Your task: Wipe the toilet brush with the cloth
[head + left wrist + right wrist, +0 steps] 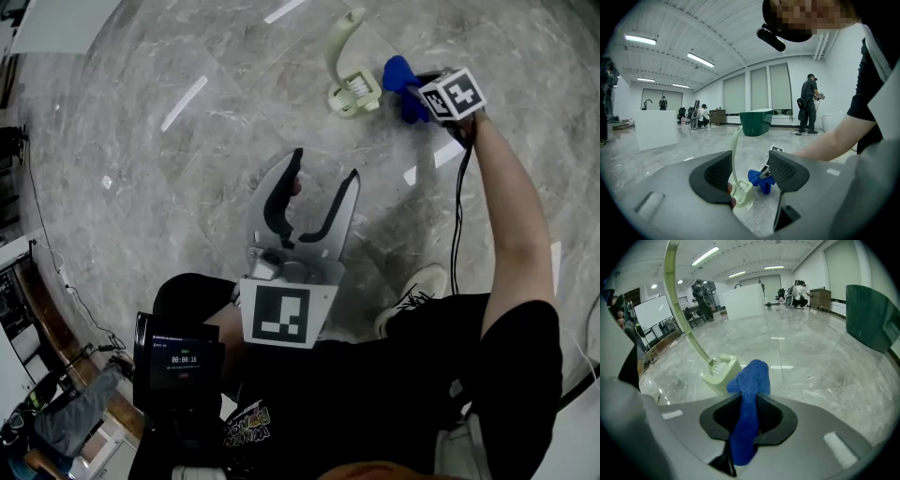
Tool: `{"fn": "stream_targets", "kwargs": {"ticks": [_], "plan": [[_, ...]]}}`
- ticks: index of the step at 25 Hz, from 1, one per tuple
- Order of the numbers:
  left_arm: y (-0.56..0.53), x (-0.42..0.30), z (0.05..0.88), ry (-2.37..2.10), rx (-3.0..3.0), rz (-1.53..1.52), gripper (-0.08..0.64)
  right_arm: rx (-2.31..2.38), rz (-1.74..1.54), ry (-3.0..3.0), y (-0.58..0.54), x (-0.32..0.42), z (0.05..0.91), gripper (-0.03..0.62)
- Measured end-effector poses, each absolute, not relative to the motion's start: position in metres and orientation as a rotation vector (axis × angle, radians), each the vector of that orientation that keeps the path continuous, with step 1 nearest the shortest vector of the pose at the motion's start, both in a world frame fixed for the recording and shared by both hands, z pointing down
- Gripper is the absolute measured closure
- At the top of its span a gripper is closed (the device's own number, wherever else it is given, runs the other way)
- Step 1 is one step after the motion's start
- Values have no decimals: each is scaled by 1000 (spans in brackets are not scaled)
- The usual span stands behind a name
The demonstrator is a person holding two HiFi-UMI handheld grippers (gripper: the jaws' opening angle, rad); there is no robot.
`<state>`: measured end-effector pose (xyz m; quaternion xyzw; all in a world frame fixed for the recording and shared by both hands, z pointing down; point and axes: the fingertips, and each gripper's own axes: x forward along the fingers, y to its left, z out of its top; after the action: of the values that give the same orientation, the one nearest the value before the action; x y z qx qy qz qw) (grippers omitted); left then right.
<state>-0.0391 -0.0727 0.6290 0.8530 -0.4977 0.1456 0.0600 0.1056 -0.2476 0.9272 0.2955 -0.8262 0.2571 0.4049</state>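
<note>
Grey veined marble floor (187,187), glossy, reflecting the ceiling lights, running throughout. Dark green freestanding bathtub (756,123), far centre. White rectangular block (656,129), far left of the tub. Three tall shaded windows (761,89) in the far wall behind the tub. Strip lights (701,59) in rows on a white ribbed ceiling. One standing person (807,104) in dark clothes, far right; one crouched person (702,117) in white, far, left of the tub. Whiteboard (649,310) at the far left. Thin black cable (56,272) trailing over the floor, left. Small black screen (183,361) showing digits, near.
</note>
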Motion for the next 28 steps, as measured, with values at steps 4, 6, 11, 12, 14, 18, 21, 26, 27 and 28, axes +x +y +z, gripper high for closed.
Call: {"fn": "stream_targets", "kwargs": {"ticks": [4, 6, 11, 12, 14, 18, 21, 26, 27, 28], "plan": [[-75, -36, 626, -1507, 2585, 408, 313, 796, 714, -2188, -250, 61, 922, 506], [-75, -34, 626, -1497, 2590, 405, 313, 791, 756, -2241, -249, 51, 915, 506], [-76, -34, 624, -1493, 2598, 415, 313, 728, 772, -2422, -248, 45, 860, 506], [-76, -34, 624, -1494, 2595, 414, 313, 714, 747, -2451, -249, 44, 846, 506], [-78, -32, 623, -1490, 2600, 412, 313, 674, 669, -2500, -250, 40, 816, 506], [-80, -29, 622, -1482, 2606, 410, 313, 541, 476, -2637, -241, 25, 743, 506], [-82, -30, 622, -1487, 2598, 412, 313, 438, 399, -2785, -228, 13, 682, 506], [-83, -30, 622, -1486, 2592, 404, 313, 458, 373, -2888, -230, 17, 635, 506], [-83, -30, 622, -1484, 2596, 408, 313, 473, 380, -2897, -232, 20, 632, 506], [-83, -30, 622, -1483, 2598, 411, 313, 492, 387, -2903, -234, 23, 630, 506]]}}
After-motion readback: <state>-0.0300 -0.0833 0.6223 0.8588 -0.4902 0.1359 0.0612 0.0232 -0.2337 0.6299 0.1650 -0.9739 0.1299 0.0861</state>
